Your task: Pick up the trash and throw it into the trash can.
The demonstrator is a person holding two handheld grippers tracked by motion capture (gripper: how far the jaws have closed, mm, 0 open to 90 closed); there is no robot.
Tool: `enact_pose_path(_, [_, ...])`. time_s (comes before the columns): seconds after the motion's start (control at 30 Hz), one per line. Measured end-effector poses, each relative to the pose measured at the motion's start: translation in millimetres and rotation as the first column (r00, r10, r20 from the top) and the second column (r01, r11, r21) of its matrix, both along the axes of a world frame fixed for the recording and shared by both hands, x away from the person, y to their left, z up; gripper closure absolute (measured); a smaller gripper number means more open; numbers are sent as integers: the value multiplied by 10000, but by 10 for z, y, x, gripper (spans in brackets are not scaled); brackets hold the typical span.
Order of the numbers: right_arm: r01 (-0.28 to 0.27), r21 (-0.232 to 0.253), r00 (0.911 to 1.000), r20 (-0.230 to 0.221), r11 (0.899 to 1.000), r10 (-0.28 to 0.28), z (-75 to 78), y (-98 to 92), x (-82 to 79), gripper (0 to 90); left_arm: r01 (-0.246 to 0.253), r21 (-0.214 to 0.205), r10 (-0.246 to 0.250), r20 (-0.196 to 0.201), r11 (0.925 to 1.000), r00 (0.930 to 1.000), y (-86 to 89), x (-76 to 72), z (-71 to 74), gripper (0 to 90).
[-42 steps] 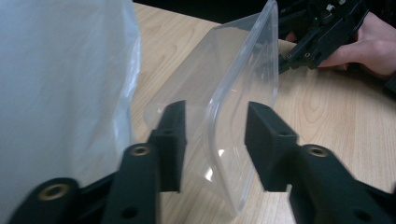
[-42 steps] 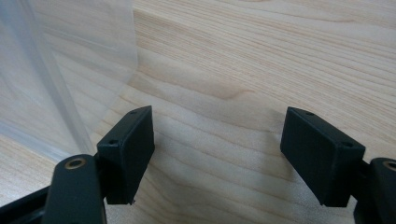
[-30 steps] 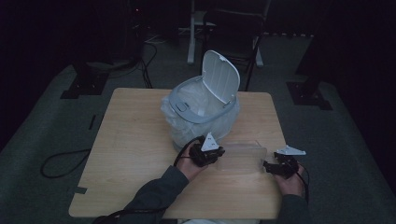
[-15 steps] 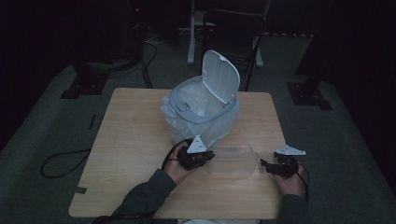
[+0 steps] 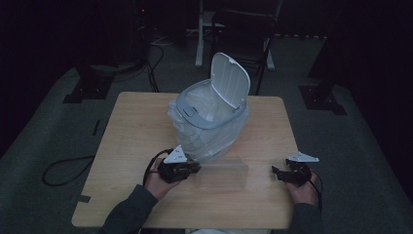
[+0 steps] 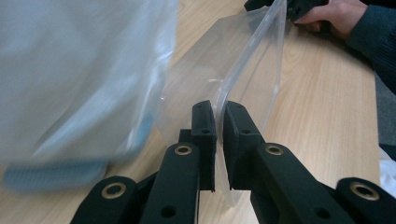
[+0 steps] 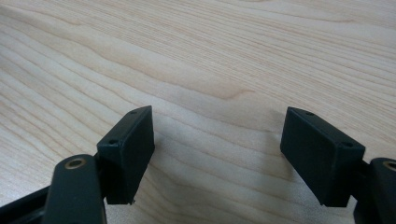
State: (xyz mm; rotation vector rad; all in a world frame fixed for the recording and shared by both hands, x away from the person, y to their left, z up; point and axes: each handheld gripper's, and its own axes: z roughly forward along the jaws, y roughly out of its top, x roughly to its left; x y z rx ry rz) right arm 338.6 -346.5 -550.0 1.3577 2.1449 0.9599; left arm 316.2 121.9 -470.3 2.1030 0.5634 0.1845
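Clear plastic bag [image 6: 243, 70] flat on table [image 5: 131, 131] at 6 o'clock of lined bin [image 5: 209, 122], my left hand-held gripper [image 6: 218, 112] just closing, pinching its edge, my right hand-held gripper [image 7: 217, 140] at 3 o'clock, jaws apart, holding nothing.

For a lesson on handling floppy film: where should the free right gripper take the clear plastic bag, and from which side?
Probably at the bag's end edge nearest the right gripper, coming in level from that side. The clear plastic bag is thin, limp film stretched out from the left gripper, which pinches its opposite end, so only an edge fits between the open jaws.
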Motion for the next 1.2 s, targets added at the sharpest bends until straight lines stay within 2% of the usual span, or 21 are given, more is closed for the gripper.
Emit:
enact_pose_path(0.03, [2, 3, 10000, -2, 10000, -2, 0, 0, 0, 251, -145, 1, 145, 27, 9999, 9999, 127, -24, -2, 849])
enact_pose_path(0.17, [3, 2, 10000, -2, 10000, -3, 0, 0, 0, 250, -585, -62, 585, 36, 9983, 9983, 424, -51, -9, 848])
enact_pose_path(0.3, [3, 1, 10000, 3, 10000, -3, 0, 0, 0, 250, -628, -13, 628, -10, 9980, 9980, 588, -63, -3, 842])
enact_pose_path(0.63, [6, 5, 10000, -2, 10000, -6, 0, 0, 0, 251, -78, 569, 75, 48, 9983, 10000, 452, -2, 34, 761])
enact_pose_path(0.77, [5, 5, 10000, -2, 10000, -5, 0, 0, 0, 250, 59, 509, -52, -138, 9987, 9999, 429, 18, 45, 719])
enact_pose_path(0.83, [3, 2, 10000, 3, 10000, -3, 0, 0, 0, 251, 48, 451, -34, -296, 9990, 9996, 428, 30, 36, 719])
enact_pose_path(0.97, [3, 1, 10000, 2, 10000, -3, 0, 0, 0, 250, 28, 427, -13, -337, 9991, 9994, 432, 23, 16, 733])
enact_pose_path(1.0, [5, 5, 10000, -1, 10000, -5, 0, 1, 0, 250, 45, 310, -33, -390, 9995, 9992, 437, 16, 2, 733])
enact_pose_path(1.2, [5, 4, 10000, -1, 10000, -5, 0, 1, 0, 250, 125, 51, -123, -357, 9999, 9993, 459, 6, -9, 844])
